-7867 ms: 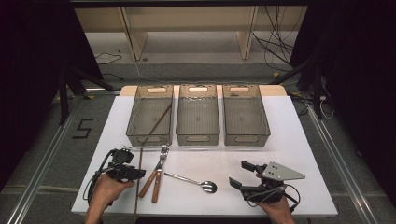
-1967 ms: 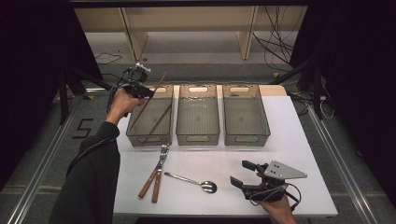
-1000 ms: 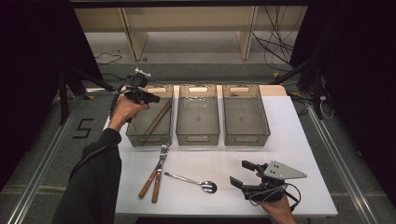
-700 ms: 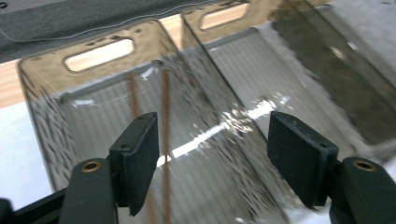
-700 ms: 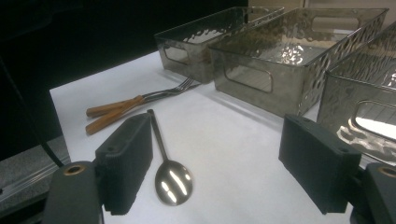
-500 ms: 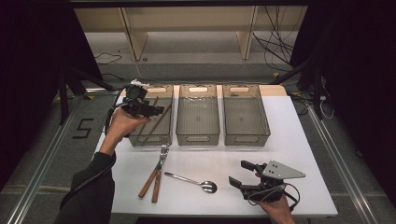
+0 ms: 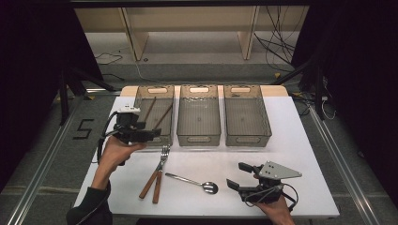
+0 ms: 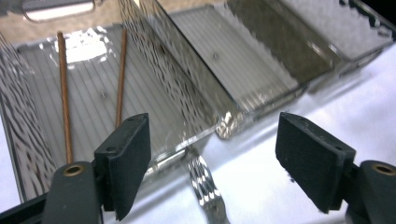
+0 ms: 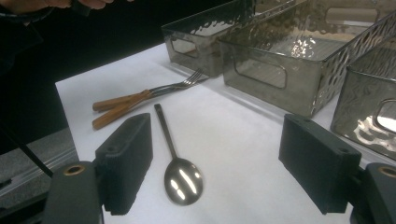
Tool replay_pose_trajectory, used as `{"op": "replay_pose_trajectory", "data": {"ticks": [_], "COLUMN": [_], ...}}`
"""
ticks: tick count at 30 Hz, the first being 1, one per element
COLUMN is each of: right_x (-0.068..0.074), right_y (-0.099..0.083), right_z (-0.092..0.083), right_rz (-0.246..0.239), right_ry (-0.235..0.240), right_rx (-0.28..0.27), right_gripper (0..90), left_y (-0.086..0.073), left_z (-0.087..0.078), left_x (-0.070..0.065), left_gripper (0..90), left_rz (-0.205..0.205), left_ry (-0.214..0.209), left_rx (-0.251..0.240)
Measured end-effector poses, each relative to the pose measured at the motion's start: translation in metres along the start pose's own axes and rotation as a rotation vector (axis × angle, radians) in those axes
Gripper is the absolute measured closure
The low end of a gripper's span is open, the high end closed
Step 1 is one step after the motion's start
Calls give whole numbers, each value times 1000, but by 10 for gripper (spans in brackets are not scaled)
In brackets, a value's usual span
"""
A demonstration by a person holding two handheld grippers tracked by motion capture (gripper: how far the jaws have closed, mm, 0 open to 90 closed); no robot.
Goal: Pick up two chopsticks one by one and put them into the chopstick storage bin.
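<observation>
Two brown chopsticks (image 7: 157, 112) (image 8: 63, 102) lie in the left grey bin (image 7: 141, 101) (image 8: 28, 121). My left gripper (image 7: 151, 135) (image 8: 212, 135) hovers at that bin's near end. Its jaws have just been opening and stand open with nothing between them; fork tines (image 8: 205, 186) show below on the table. A wooden-handled fork (image 7: 157, 176) (image 9: 135, 100) lies with a second wooden-handled piece beside it. To their right lies a steel spoon (image 7: 192, 182) (image 9: 180, 177). My right gripper (image 7: 238, 176) (image 9: 215, 135) rests open near the front edge, pointing at the spoon.
The middle bin (image 7: 198, 115) and the right bin (image 7: 246, 115) stand side by side at the back of the white table (image 7: 305, 154). A wooden shelf frame (image 7: 187, 28) and cables lie beyond on the floor.
The left hand has drawn back from the far end of the left bin to its near end and dropped a little, its jaws wider. The right gripper has stayed put.
</observation>
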State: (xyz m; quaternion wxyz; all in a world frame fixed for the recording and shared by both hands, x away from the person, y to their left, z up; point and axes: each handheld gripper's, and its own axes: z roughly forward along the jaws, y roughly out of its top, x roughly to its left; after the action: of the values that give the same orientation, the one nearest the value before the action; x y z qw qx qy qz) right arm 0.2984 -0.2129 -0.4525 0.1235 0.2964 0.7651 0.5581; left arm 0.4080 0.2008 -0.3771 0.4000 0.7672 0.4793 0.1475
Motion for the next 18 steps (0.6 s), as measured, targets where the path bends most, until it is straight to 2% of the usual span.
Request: {"op": "replay_pose_trajectory", "data": {"ticks": [2, 5, 9, 11, 18], "right_x": [1, 1, 2, 3, 9], "right_y": [0, 1, 4, 7, 19], "right_z": [1, 1, 5, 9, 26], "right_rz": [2, -3, -7, -16, -59], "right_ry": [2, 2, 8, 15, 49], "right_rx": [5, 12, 28, 47, 121], "right_gripper": [264, 264, 265, 265, 271], "left_y": [-6, -16, -31, -37, -54], "left_z": [-2, -7, -10, -11, -20], "left_x": [0, 2, 5, 6, 4], "left_gripper": [259, 254, 249, 247, 244], "left_rz": [0, -19, -40, -32, -19], "left_ry": [-4, -19, -12, -11, -10], "left_rx": [6, -16, -41, -38, -122]}}
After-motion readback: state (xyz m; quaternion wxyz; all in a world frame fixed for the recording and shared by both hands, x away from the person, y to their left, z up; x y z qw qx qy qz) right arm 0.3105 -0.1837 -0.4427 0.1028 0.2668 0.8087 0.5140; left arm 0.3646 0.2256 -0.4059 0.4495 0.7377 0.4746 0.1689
